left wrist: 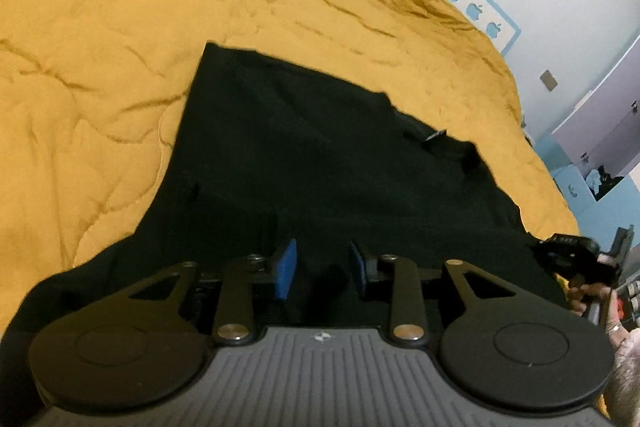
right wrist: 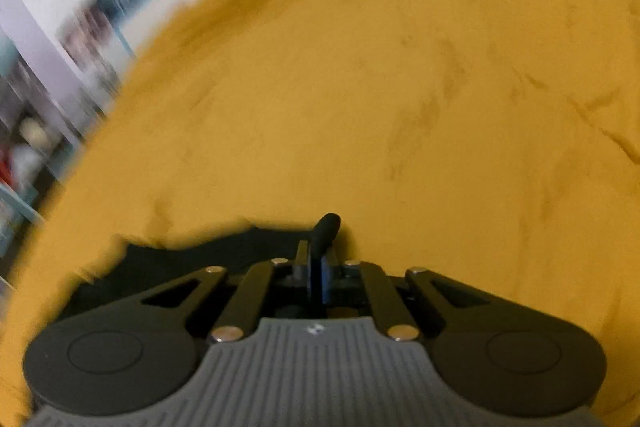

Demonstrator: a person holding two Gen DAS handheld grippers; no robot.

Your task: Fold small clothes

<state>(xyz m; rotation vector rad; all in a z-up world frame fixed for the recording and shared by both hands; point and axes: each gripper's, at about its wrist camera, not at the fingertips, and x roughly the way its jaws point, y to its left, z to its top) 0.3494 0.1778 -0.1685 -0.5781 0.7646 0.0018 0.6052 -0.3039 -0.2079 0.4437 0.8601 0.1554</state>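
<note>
Black garment [left wrist: 304,163] lies spread on the mustard blanket [left wrist: 100,47]. Left gripper [left wrist: 323,269] hovers over it, jaws apart and empty. Right gripper [right wrist: 318,267] pinches a fold of that garment.

right tool [right wrist: 320,267] pinches black cloth [right wrist: 192,263] over a mustard blanket [right wrist: 360,87].

Matt black cloth garment [left wrist: 304,155] on a creased mustard fabric bedcover [left wrist: 100,39] (soft-looking, slightly napped).
</note>
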